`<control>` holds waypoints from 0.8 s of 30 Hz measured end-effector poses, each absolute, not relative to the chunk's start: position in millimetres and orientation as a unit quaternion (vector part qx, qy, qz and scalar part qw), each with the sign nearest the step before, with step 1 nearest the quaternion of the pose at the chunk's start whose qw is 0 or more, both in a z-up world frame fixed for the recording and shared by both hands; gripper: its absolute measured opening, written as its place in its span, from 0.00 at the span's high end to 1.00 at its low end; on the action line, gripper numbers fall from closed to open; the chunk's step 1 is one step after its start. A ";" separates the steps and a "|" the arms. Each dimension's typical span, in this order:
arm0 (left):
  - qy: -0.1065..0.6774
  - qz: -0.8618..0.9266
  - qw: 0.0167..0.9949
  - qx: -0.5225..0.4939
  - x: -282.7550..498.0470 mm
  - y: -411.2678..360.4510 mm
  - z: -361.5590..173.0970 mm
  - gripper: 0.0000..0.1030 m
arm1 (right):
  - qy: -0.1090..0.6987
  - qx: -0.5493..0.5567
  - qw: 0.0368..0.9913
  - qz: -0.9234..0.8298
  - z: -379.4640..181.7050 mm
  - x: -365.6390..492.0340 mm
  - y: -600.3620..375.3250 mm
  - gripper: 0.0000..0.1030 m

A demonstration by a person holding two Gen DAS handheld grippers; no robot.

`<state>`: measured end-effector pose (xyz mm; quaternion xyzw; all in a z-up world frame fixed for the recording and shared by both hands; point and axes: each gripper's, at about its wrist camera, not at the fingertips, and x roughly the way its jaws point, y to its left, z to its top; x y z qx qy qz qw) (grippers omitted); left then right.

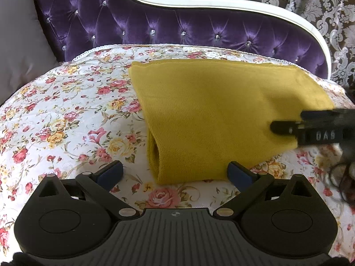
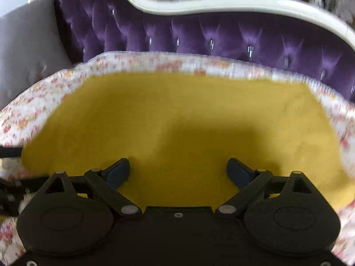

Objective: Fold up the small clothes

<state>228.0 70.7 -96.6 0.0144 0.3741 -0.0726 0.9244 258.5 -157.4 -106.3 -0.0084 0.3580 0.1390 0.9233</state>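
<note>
A mustard-yellow knit garment [image 1: 213,110] lies folded on the floral bed cover [image 1: 66,115]; its near left end shows a folded edge with an opening. My left gripper [image 1: 175,173] is open and empty, hovering just in front of the garment's near edge. My right gripper [image 2: 178,173] is open and empty, directly above the garment [image 2: 177,115], which fills most of the blurred right wrist view. The right gripper also shows in the left wrist view [image 1: 310,130] as a black shape over the garment's right edge.
A purple tufted headboard [image 1: 177,28] with a white frame runs behind the bed. A grey pillow [image 1: 20,44] leans at the far left. Patterned curtains [image 1: 321,4] hang behind. Floral cover lies bare to the garment's left.
</note>
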 end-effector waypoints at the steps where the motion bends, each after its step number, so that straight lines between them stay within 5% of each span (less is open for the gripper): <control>1: 0.374 -0.072 0.924 0.015 228.0 70.3 -96.6 0.01 | 0.352 -0.006 0.925 0.139 -107.1 254.3 -159.8 0.07; 24: 0.378 -0.073 0.923 0.024 219.0 65.9 -94.4 0.01 | 0.355 0.010 0.920 0.164 -104.9 224.7 -170.8 0.05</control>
